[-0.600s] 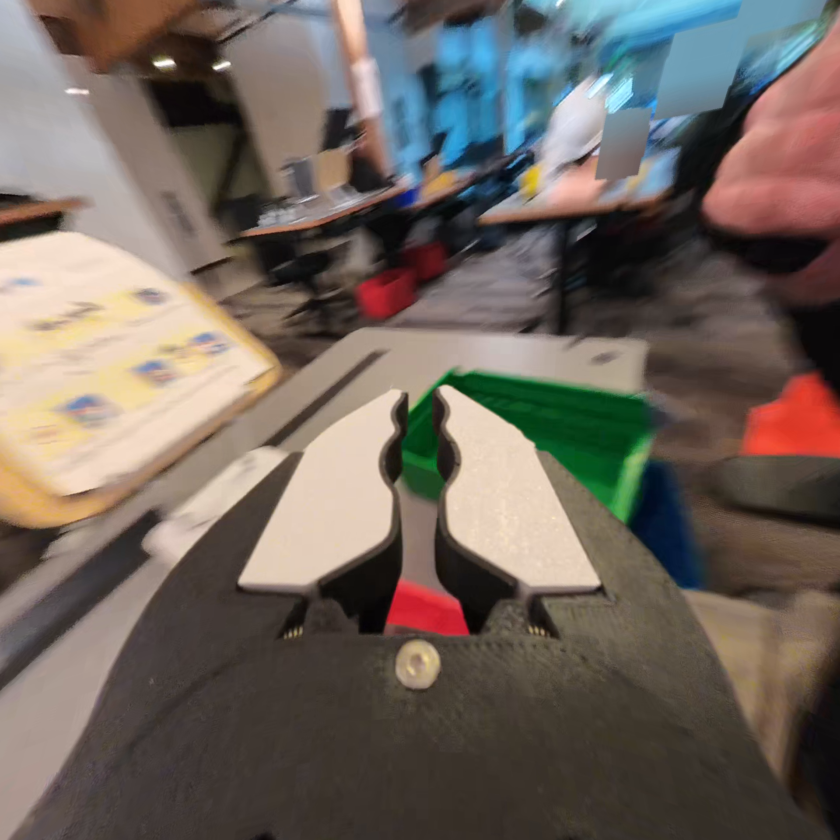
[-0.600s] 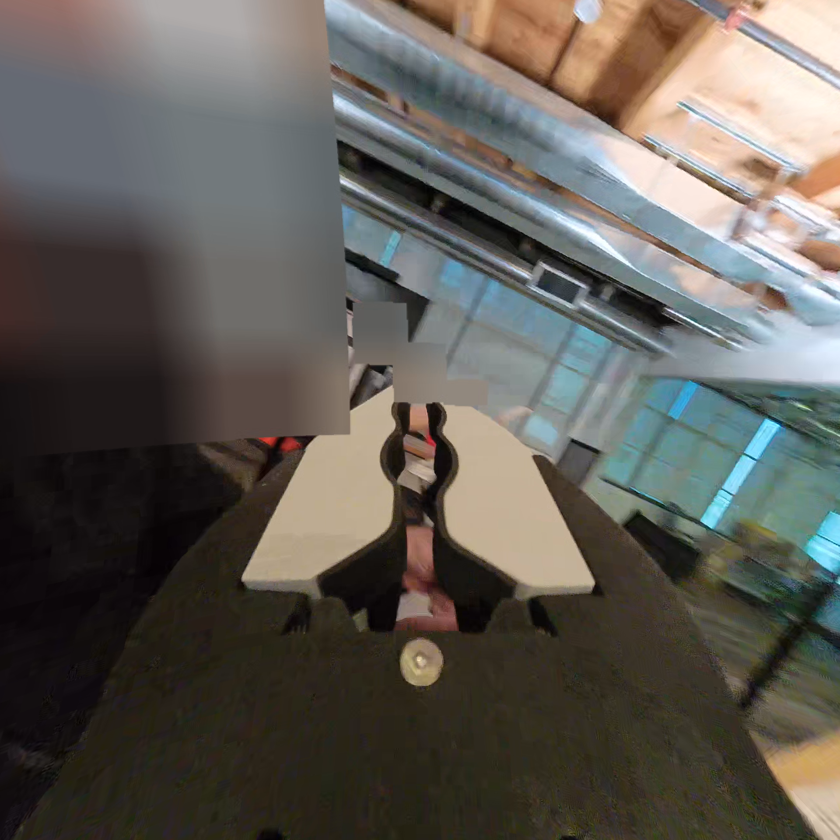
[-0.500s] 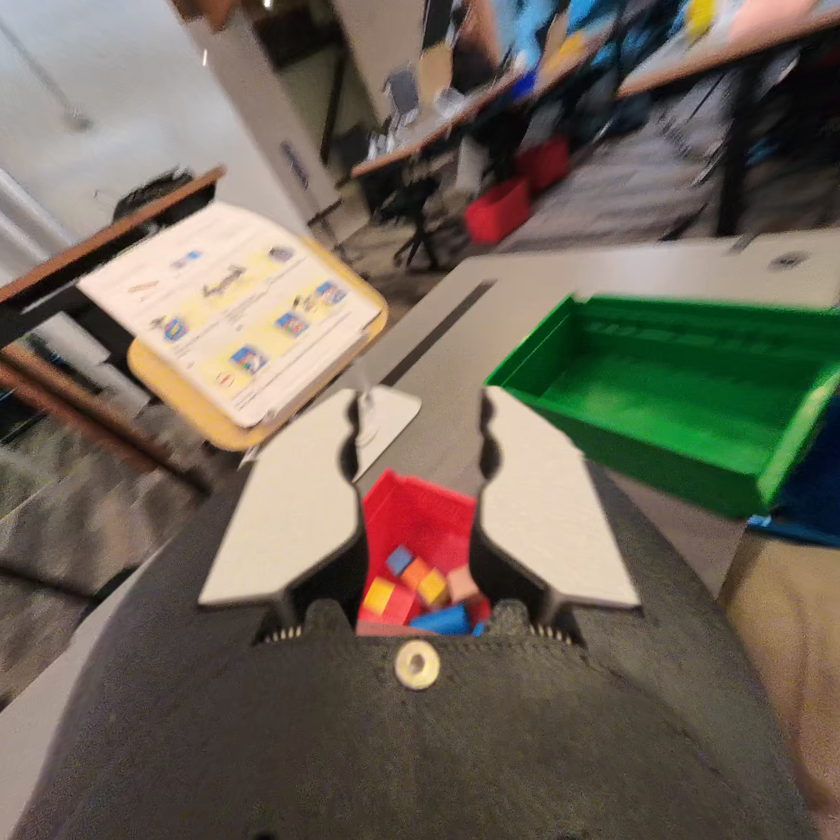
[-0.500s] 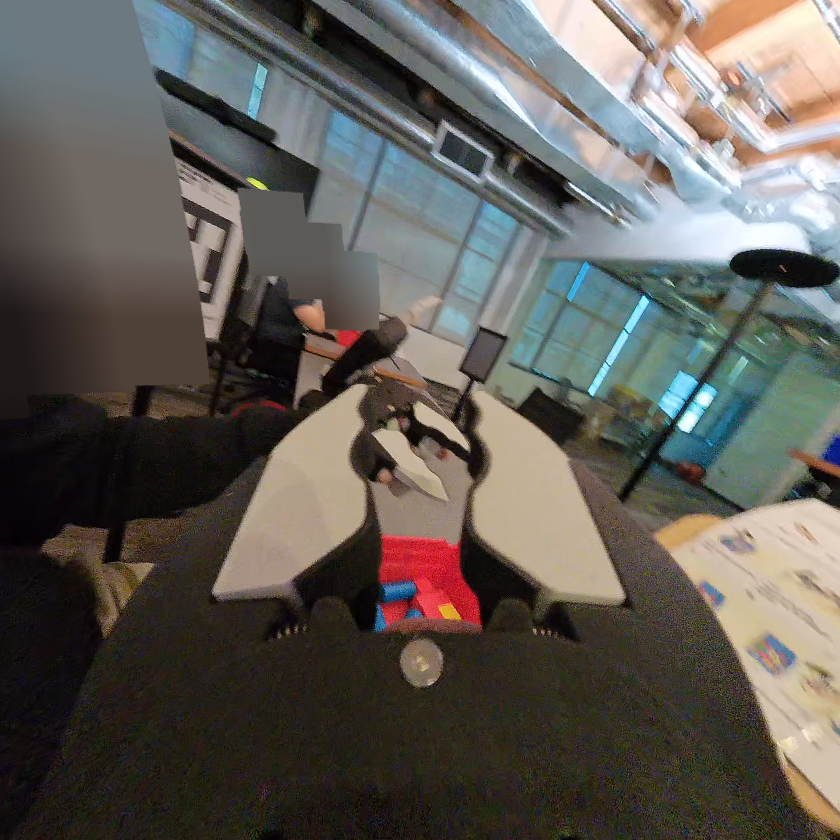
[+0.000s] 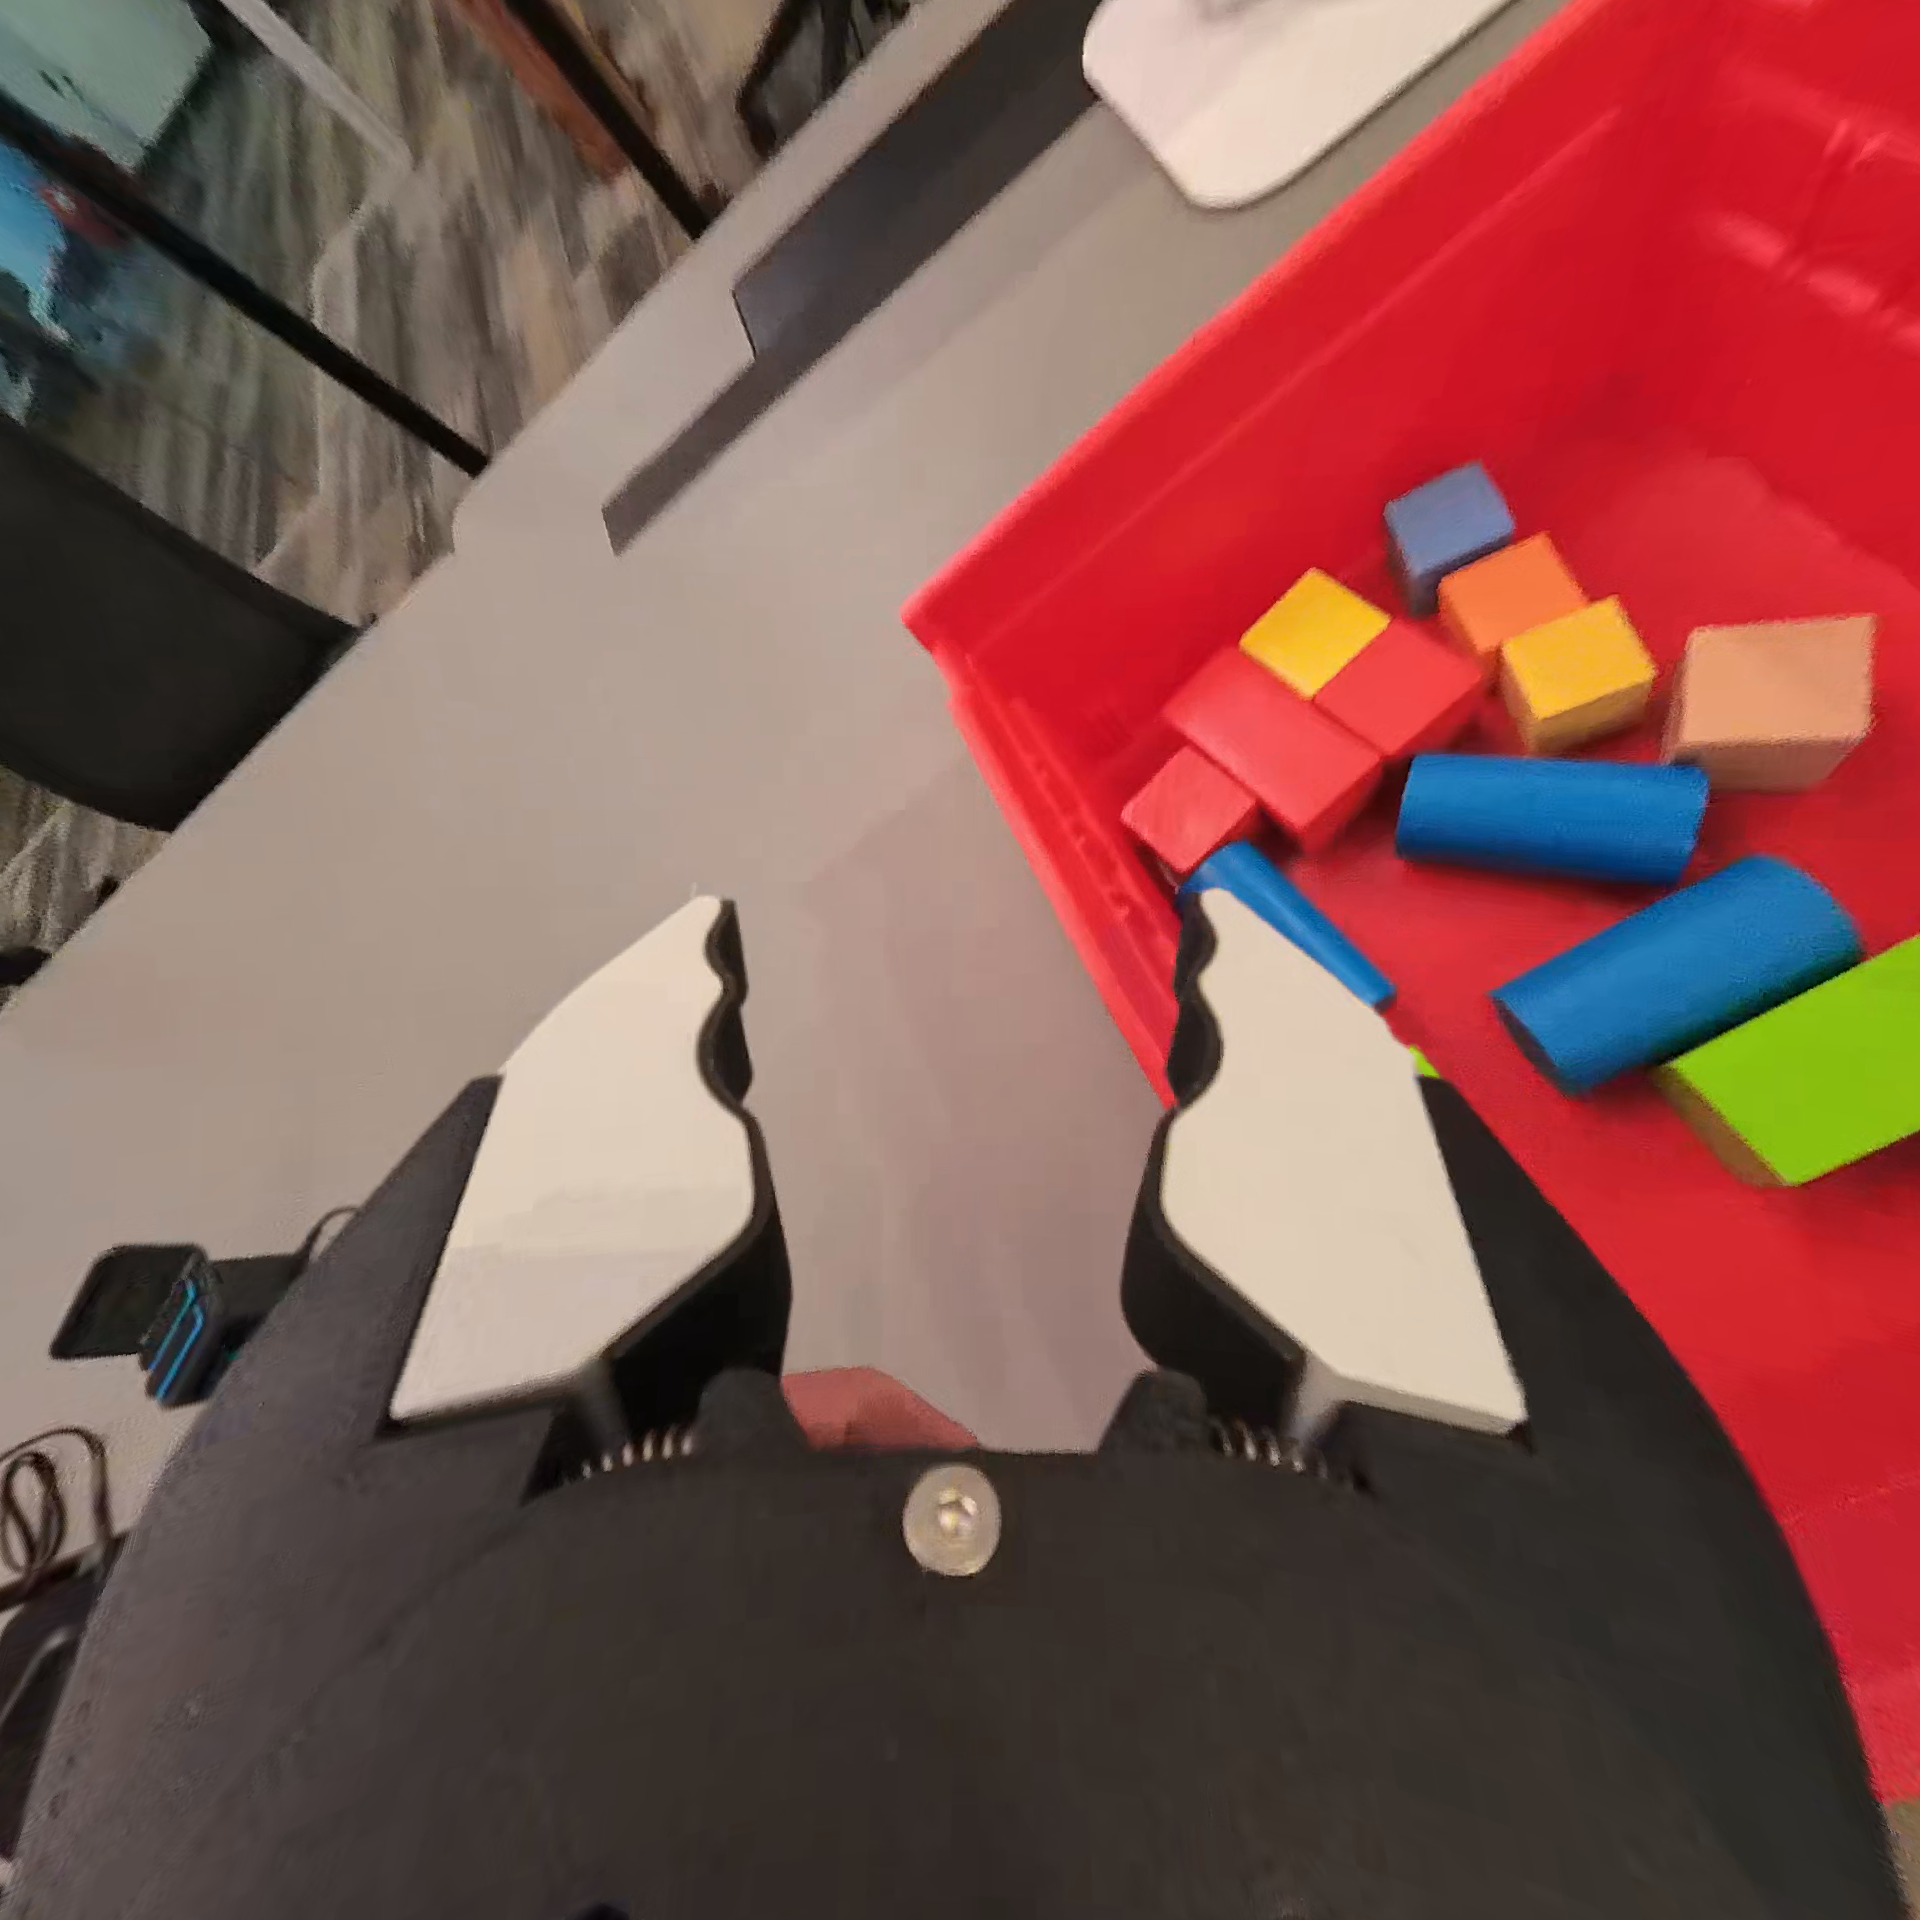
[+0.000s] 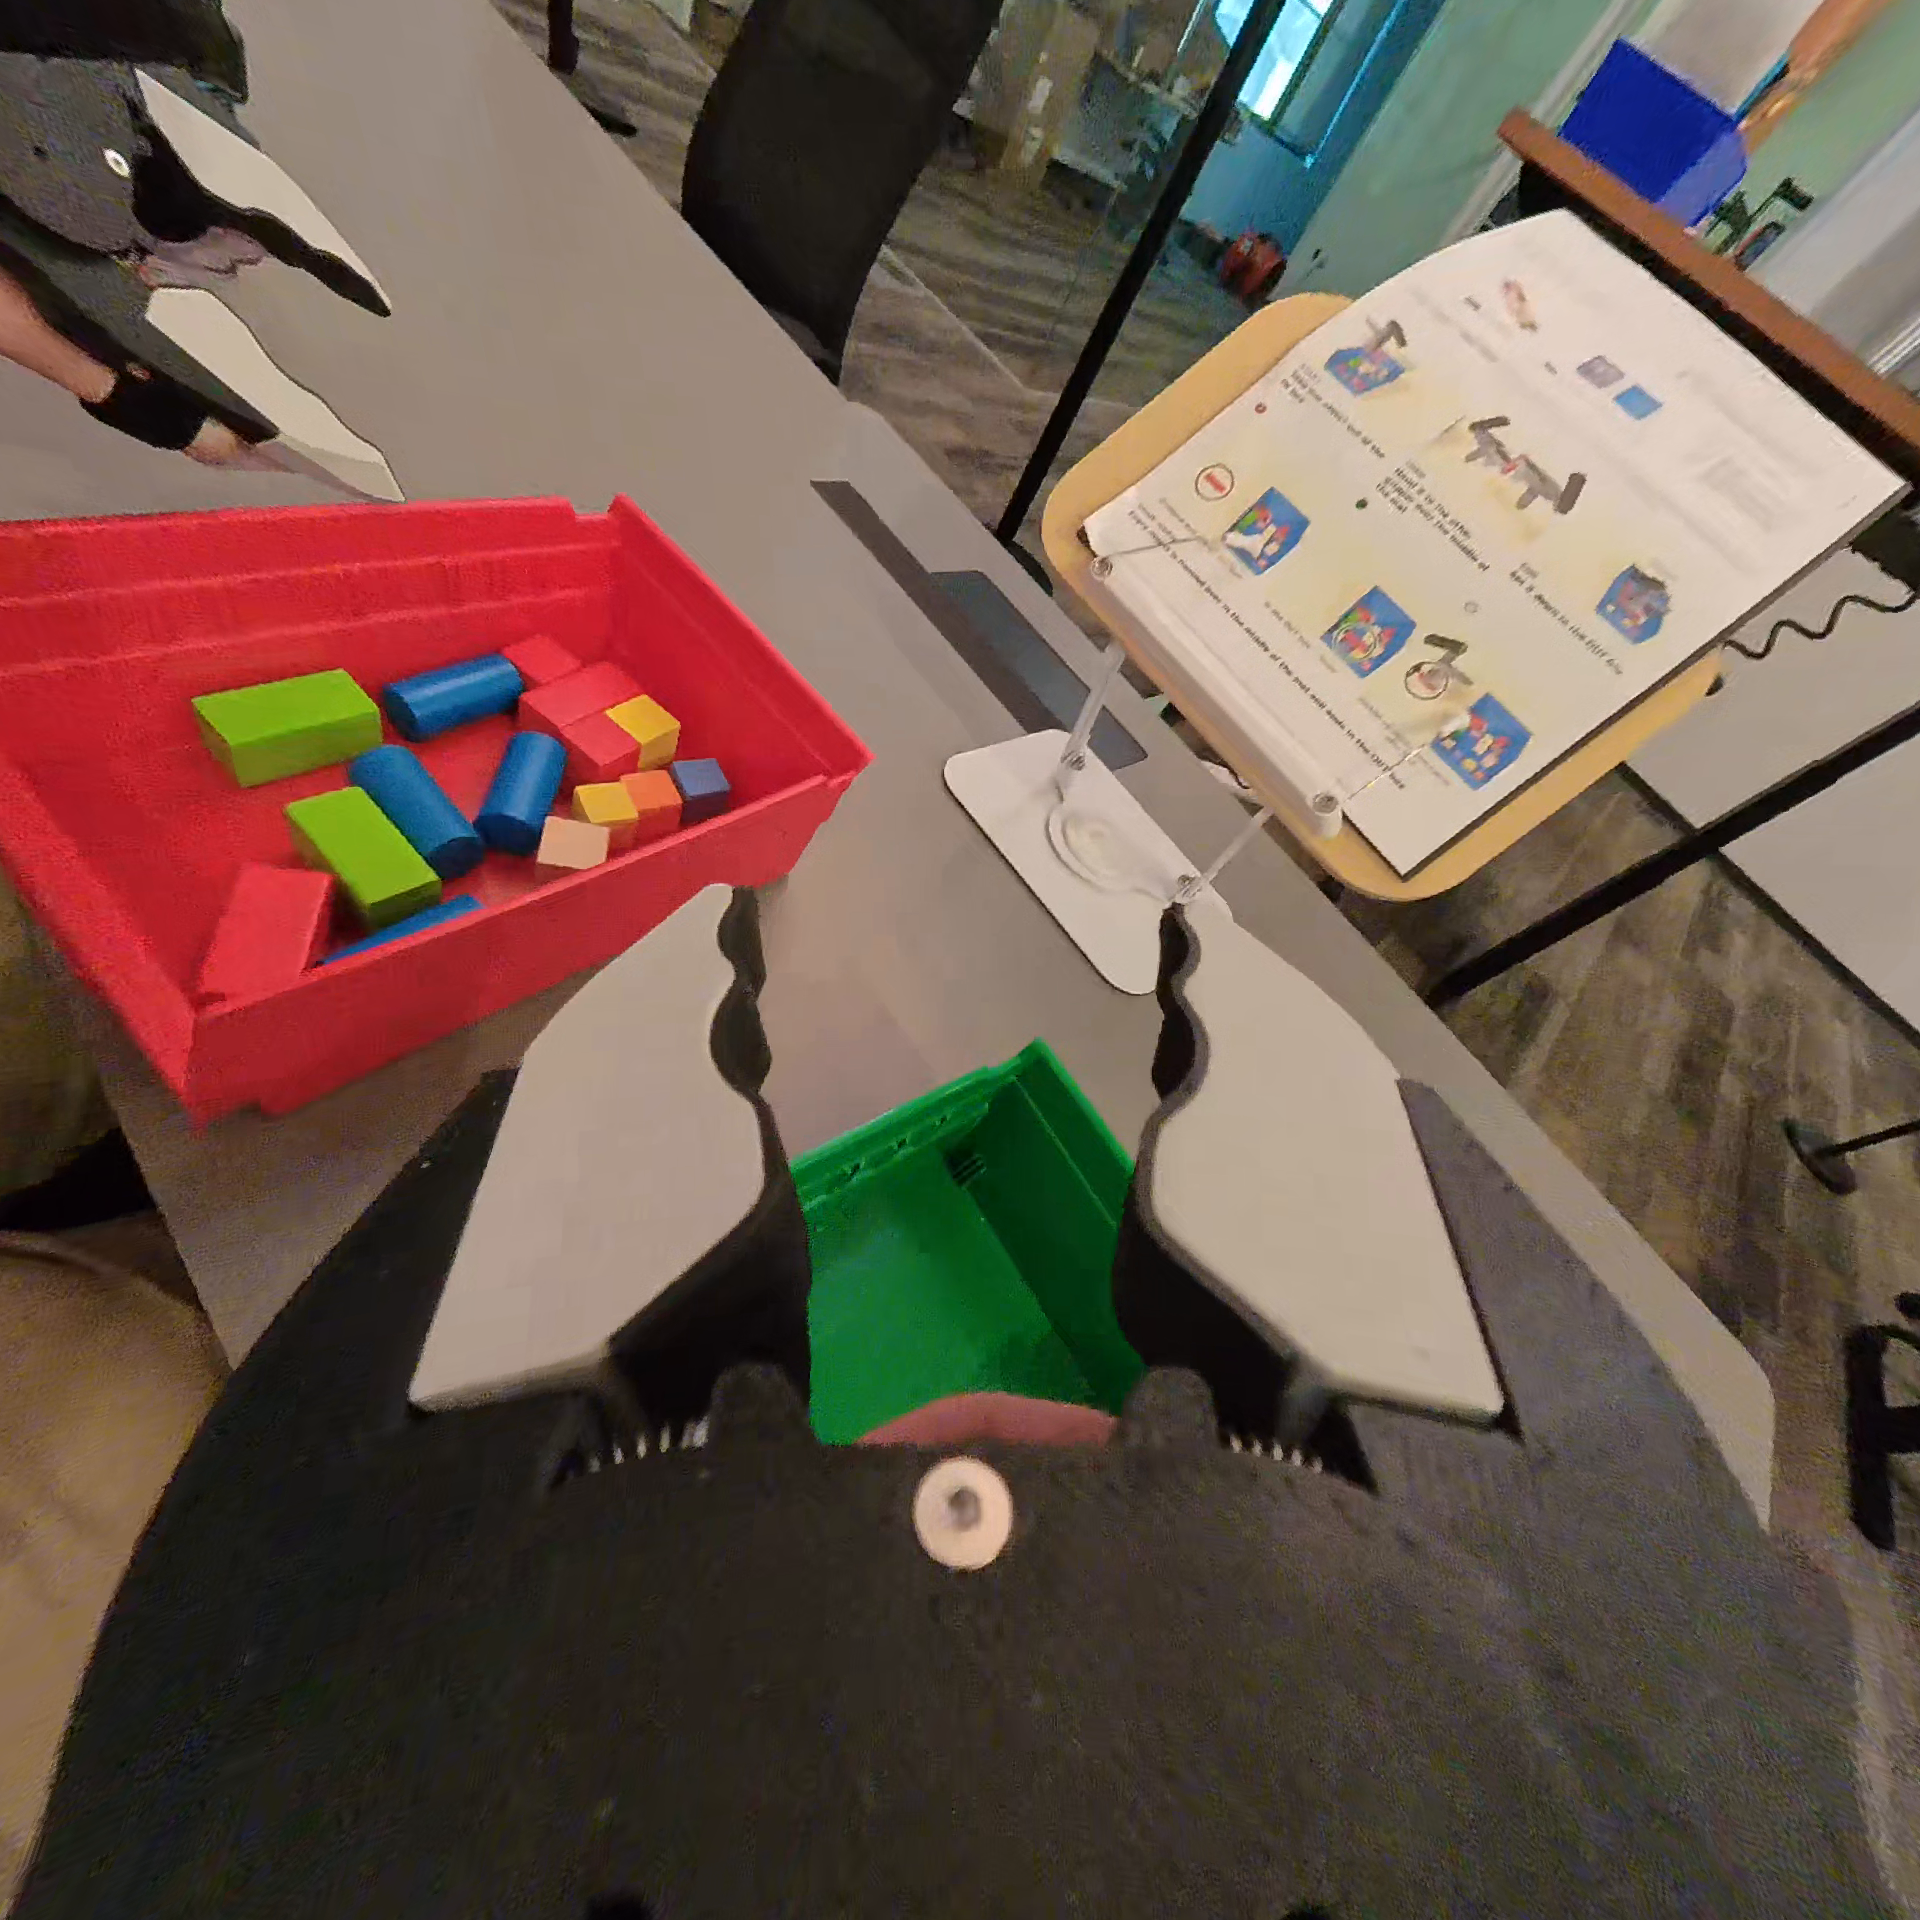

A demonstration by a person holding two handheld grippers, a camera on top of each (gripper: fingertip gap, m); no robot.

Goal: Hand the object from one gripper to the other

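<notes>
A red bin [image 5: 1299, 343] holds several coloured wooden blocks: blue cylinders [image 5: 1548, 818], red, yellow, orange and green blocks. It also shows in the right wrist view [image 6: 727, 665]. My left gripper [image 5: 961, 914] is open and empty, above the grey table at the bin's near-left corner. It shows far off at the upper left of the right wrist view [image 6: 343, 395]. My right gripper [image 6: 951, 914] is open and empty, above an empty green bin [image 6: 935, 1247].
The grey table [image 5: 520, 831] has a dark slot [image 5: 873, 249] along it. A white stand [image 6: 1070, 831] holds an illustrated instruction sheet [image 6: 1507, 561] at the table's far edge. A small black device with cables [image 5: 156, 1320] lies at the left. Spacing between my two grippers at the tips: around 40 centimetres.
Both grippers have swung down from pointing out into the room to pointing at the table and bins. Both have opened wider.
</notes>
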